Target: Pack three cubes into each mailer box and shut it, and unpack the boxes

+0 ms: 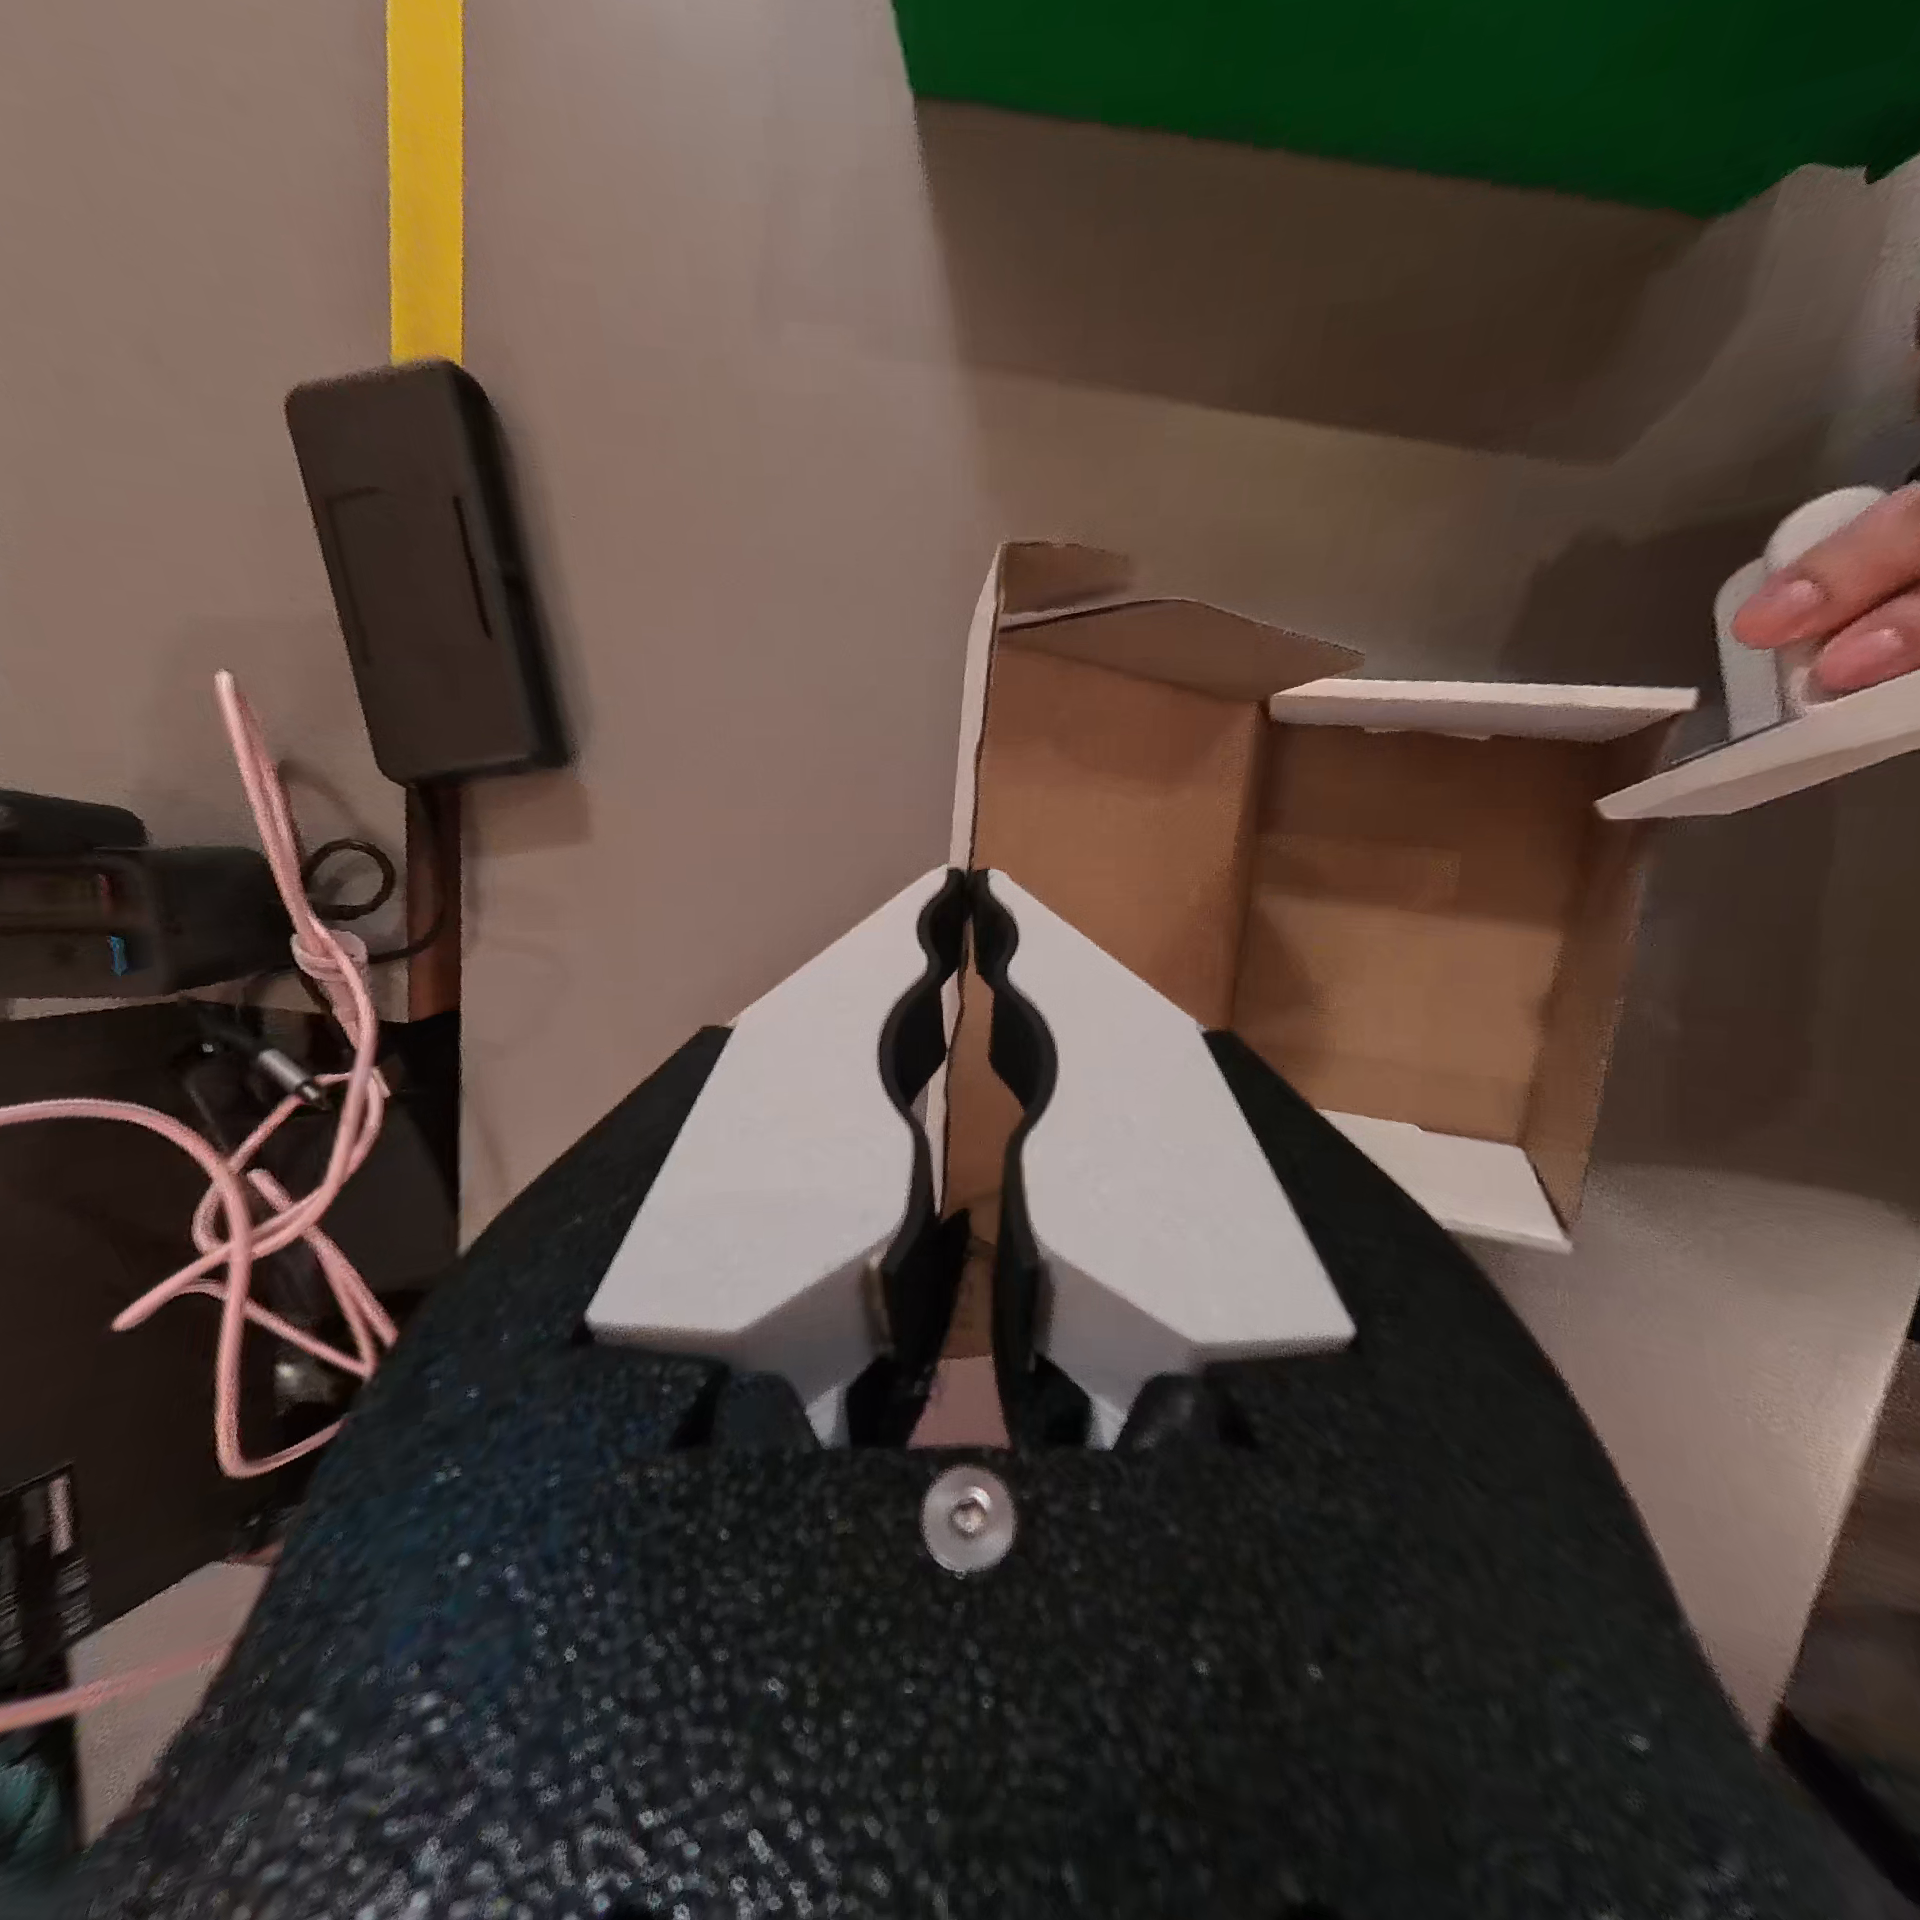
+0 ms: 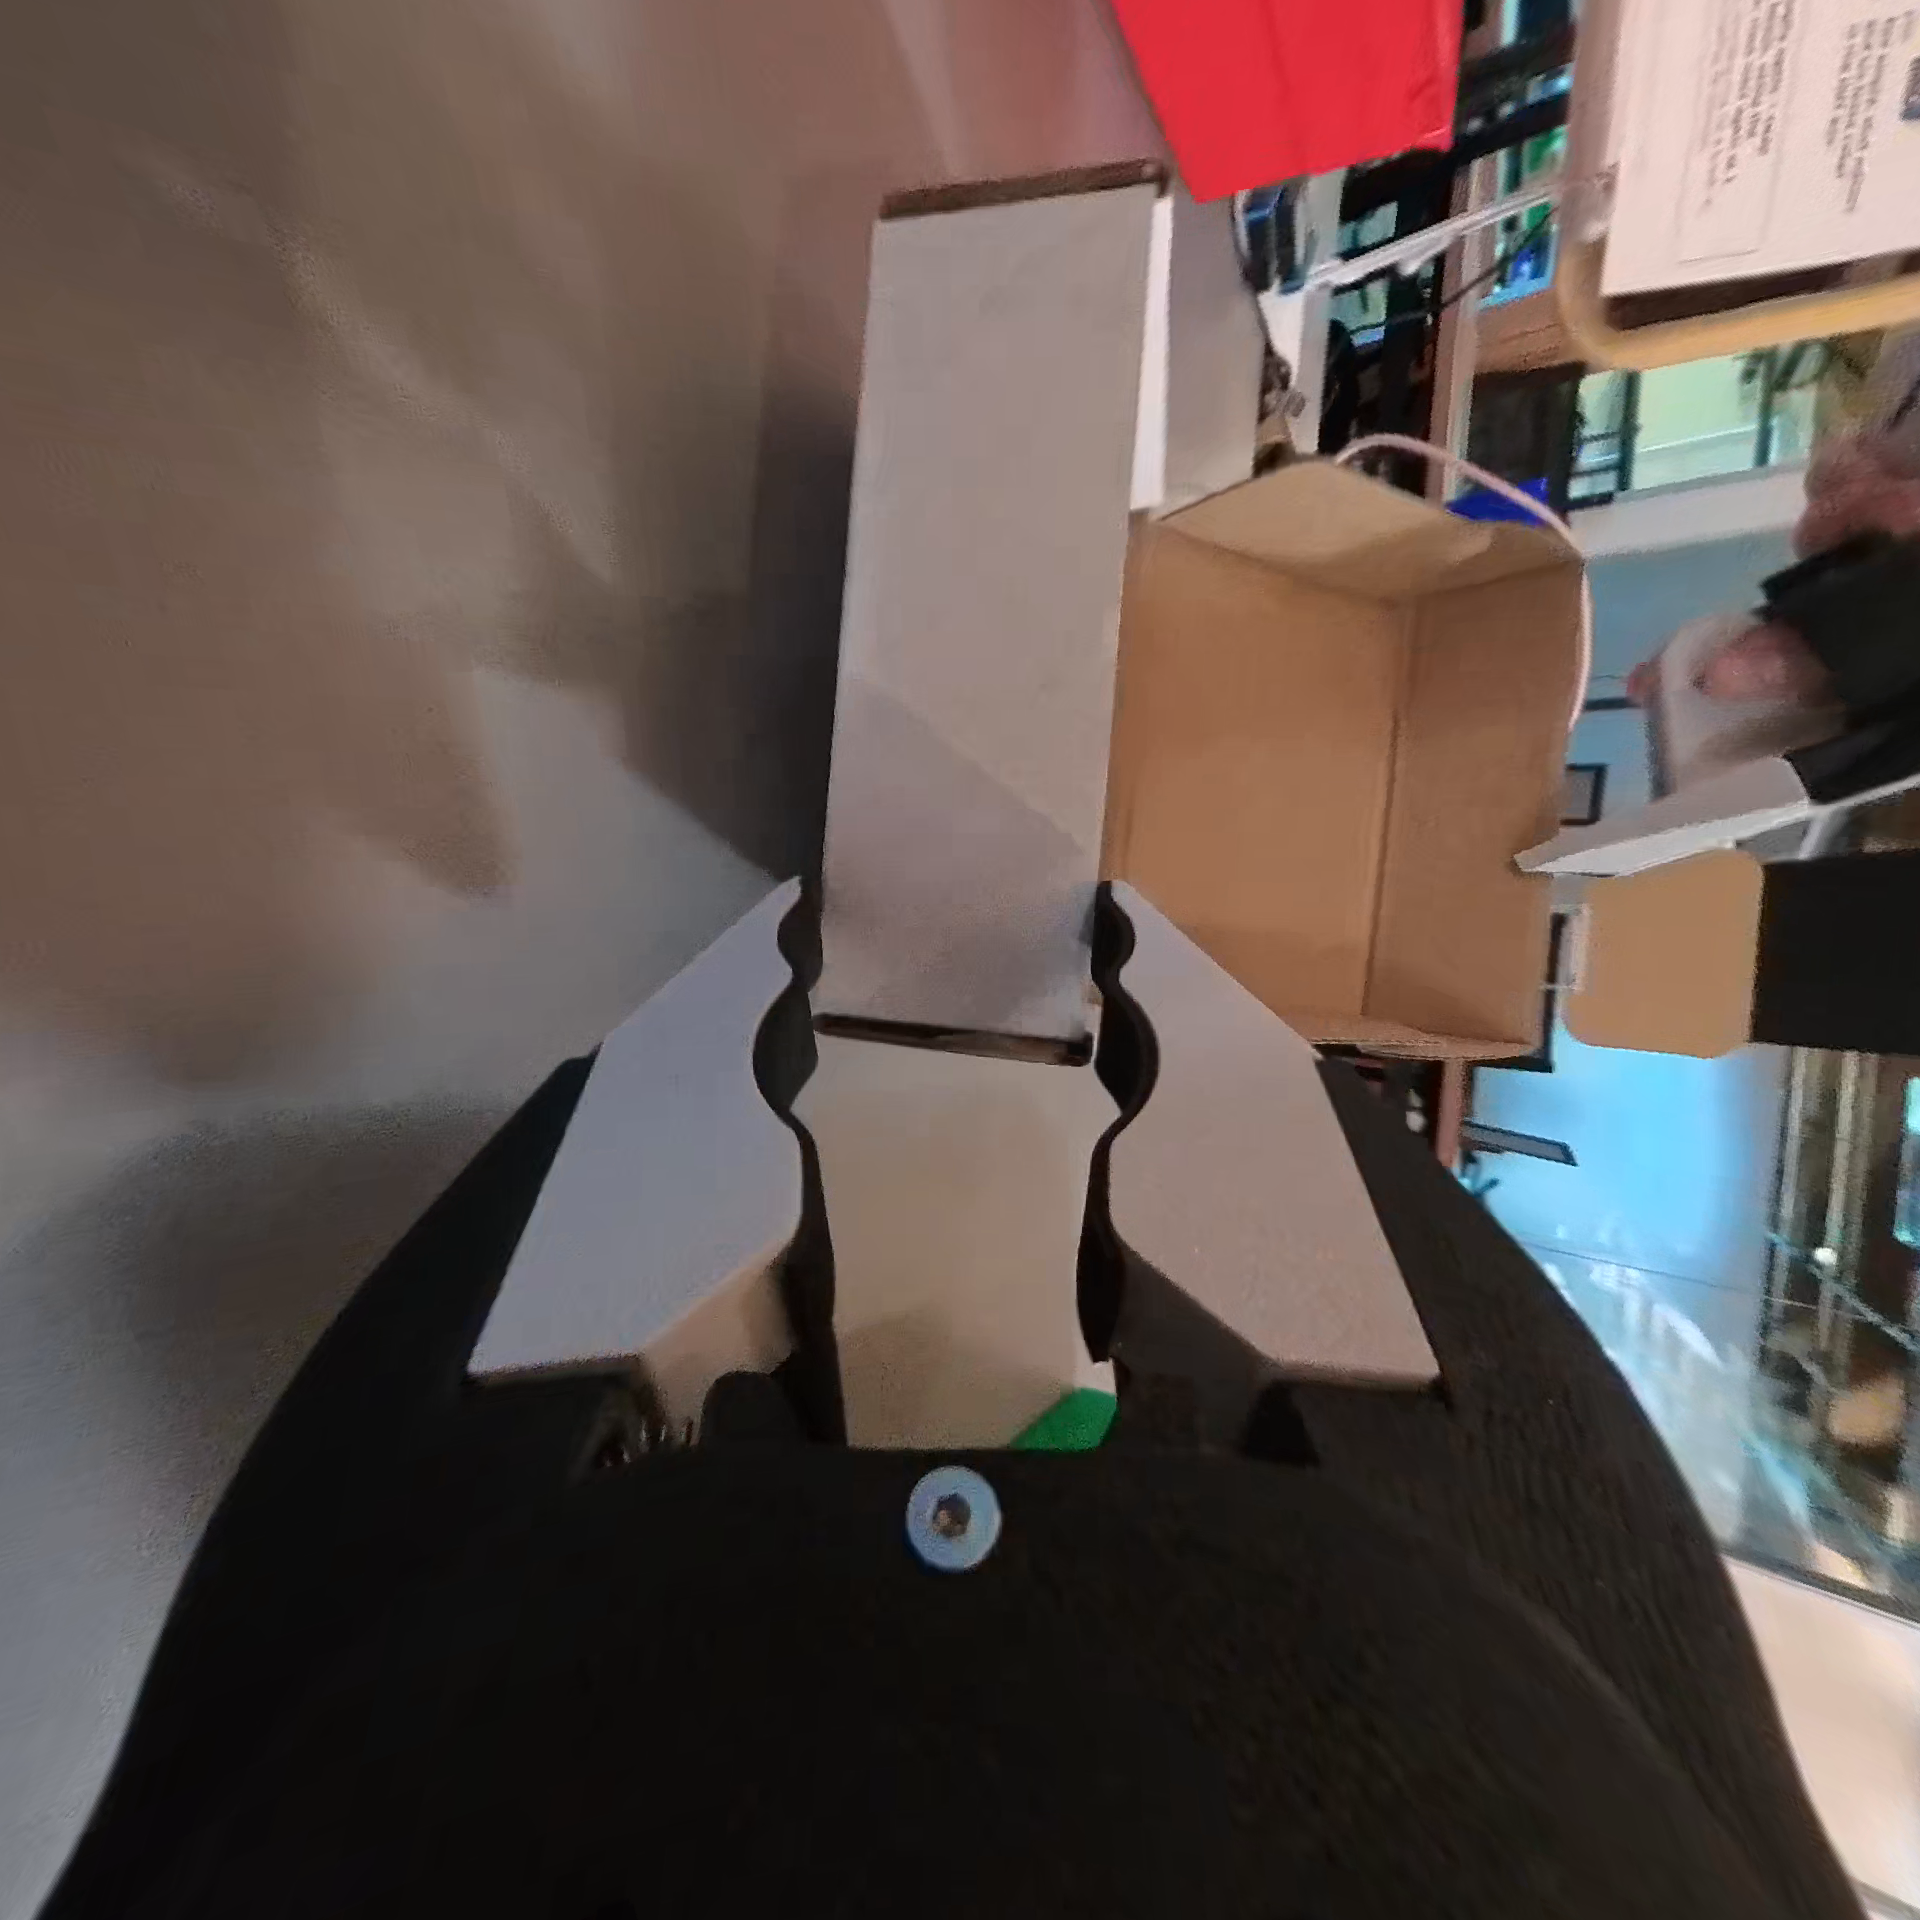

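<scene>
the left tongs (image 1: 968,883) are closed on a thin flap (image 1: 982,727) of the open box (image 1: 1423,935), pinching the cardboard edge-on between their tips. the box lies on its side just beyond them, its brown inside showing with nothing visible in it, white outside, on the pale surface (image 1: 727,623). at the right edge of the left wrist view a hand (image 1: 1839,613) rests on a white grip above another white flap (image 1: 1766,748) of the box.

the right tongs (image 2: 951,904) stand part open, their tips touching the two long sides of a narrow white panel (image 2: 987,623) of the box; whether they squeeze it cannot be told. to the right of that panel the box's brown cavity (image 2: 1351,779) opens toward the camera.

to the left in the left wrist view a black adapter (image 1: 426,582) lies on the surface beside a yellow strip (image 1: 424,177), with a pink cable (image 1: 291,1122) tangled near it. a green sheet (image 1: 1403,83) lies at the far side. in the right wrist view a red sheet (image 2: 1299,83) shows at the top.
</scene>
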Demonstrator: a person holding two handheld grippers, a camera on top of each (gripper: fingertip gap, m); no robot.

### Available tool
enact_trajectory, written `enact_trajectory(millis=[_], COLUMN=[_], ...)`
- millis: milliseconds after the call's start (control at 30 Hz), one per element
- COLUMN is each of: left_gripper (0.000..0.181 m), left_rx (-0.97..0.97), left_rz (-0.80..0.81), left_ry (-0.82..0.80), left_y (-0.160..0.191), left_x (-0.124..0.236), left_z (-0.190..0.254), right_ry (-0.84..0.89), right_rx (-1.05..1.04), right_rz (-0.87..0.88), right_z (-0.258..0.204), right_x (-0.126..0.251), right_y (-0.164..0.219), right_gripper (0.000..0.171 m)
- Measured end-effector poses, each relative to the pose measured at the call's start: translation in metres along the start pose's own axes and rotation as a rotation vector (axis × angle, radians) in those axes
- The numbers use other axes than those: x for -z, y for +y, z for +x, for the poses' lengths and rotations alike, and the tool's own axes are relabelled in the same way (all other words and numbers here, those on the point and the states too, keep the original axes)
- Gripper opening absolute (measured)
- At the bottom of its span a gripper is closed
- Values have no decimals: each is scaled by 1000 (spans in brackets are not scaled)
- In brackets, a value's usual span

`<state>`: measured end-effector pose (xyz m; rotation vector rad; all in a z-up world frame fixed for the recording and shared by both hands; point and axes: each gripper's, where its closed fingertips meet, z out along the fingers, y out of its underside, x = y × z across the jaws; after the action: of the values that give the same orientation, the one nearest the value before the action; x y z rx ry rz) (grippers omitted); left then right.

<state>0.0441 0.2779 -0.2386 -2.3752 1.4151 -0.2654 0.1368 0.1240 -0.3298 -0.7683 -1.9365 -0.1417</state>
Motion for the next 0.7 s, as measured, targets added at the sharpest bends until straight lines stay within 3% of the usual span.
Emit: enact_trajectory(millis=[33,100,333,367,467,500,600,700], left_gripper=[0,0,5,24,107,125,155,159], left_rx=[24,60,260,290,290,288,297,294], left_rz=[-14,-39,-21,-19,-14,-3,89,224], left_ry=[28,83,262,257,195,155,49,-94], left_y=[2,9,27,28,35,37,35,34], left_x=[-4,-14,-54,-57,-54,-49,-20,24], left_z=[-7,-20,-42,-44,-51,-54,-60,-64], right_ry=[5,10,31,29,23,18,2,-5], right_rx=[35,102,50,34,-3,-21,-73,-140], right_rz=[-17,-44,-25,-26,-38,-46,-77,-141], right_z=[-3,-10,-10,-10,-9,-8,-5,0], right_x=[-2,-8,-13,-13,-15,-16,-18,-23], right_y=[3,8,6,6,6,6,11,20], right_gripper=[51,27,22,21,19,18,17,16])
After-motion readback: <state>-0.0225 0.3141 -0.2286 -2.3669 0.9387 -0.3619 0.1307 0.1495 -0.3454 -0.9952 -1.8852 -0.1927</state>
